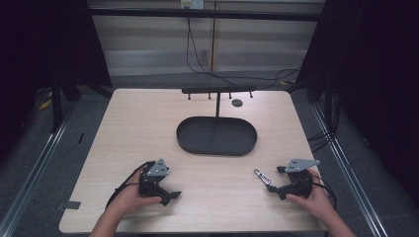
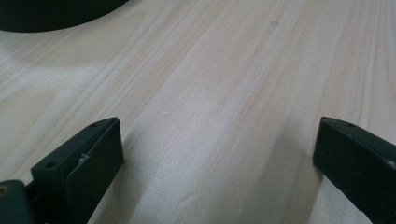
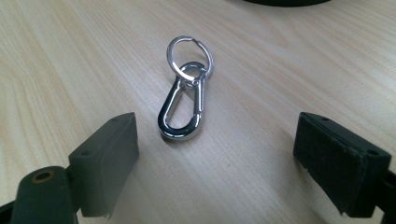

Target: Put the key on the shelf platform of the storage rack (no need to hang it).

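A: What is being held left of the tray [image 1: 217, 136]?

B: The left gripper [image 1: 165, 191] is being held by a hand [image 1: 129, 197], nearer the table [image 1: 148, 118] edge than the tray. Its jaws are being kept spread wide, with nothing but bare wood between them.

A: And the tray itself?

B: It is a dark oval, lying past the middle of the table. A black rack [image 1: 218, 91] on a thin post is standing just behind the tray.

A: What is being seen right of the tray?

B: A silver clip [image 3: 183, 106] with a ring [image 3: 189, 58] is lying flat on the wood, nearer than the tray and to its right. The right gripper [image 1: 274, 182] is being held just beside the clip by the other hand [image 1: 316, 200]. Its jaws are being kept released, wide apart; the clip is lying just ahead of the gap, untouched.
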`<state>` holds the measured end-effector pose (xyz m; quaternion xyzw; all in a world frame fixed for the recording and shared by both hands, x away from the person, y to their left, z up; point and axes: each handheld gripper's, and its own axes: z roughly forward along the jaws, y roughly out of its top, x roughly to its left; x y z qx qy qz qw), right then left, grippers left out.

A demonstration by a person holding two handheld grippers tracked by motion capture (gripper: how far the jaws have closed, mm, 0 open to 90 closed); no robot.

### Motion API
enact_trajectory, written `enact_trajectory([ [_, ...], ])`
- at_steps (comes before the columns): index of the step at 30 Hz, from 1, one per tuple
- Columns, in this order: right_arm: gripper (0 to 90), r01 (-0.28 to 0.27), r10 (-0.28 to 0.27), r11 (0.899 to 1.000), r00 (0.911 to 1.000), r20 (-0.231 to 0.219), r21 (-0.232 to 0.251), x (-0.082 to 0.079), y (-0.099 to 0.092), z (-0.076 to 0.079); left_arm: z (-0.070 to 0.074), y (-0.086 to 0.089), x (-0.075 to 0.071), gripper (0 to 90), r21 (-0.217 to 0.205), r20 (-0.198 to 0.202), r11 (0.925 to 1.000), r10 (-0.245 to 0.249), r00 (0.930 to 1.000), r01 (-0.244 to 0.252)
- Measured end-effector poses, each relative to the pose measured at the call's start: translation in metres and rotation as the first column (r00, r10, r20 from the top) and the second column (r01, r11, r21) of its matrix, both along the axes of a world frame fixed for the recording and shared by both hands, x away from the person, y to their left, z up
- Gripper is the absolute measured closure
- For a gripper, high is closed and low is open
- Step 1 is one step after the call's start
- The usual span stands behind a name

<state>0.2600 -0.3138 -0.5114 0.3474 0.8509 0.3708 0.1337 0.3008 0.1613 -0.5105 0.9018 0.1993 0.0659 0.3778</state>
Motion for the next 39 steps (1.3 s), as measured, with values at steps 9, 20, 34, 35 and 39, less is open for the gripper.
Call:
enact_trajectory([
  [9, 13.8, 0.01, -0.01, 1.0, 1.0, -0.001, 0.002, -0.001, 0.0, 0.0, 0.0, 0.0, 0.0, 1.4, 0.003, 0.001, 1.0, -0.002, 1.0, 0.002],
  [20, 17.9, 0.04, -0.042, 0.999, 0.9957, -0.082, -0.028, 0.001, 0.002, 0.009, 0.0, 0.0, 0.0, 1.4, 0.003, 0.001, 1.0, -0.002, 1.0, 0.002],
  [34, 27.0, 0.059, -0.079, 0.993, 0.9759, -0.203, -0.103, 0.006, 0.005, 0.034, 0.0, 0.0, 0.0, 1.4, 0.003, 0.0, 1.0, -0.003, 1.0, 0.003],
  [35, 27.4, 0.057, -0.079, 0.992, 0.9745, -0.21, -0.11, 0.006, 0.006, 0.036, 0.0, 0.0, 0.0, 1.4, 0.003, 0.0, 1.0, -0.003, 1.0, 0.003],
  [39, 29.9, 0.045, -0.076, 0.99, 0.9709, -0.227, -0.135, 0.006, 0.009, 0.039, 0.0, 0.0, 0.0, 1.4, 0.003, 0.001, 1.0, -0.002, 1.0, 0.002],
])
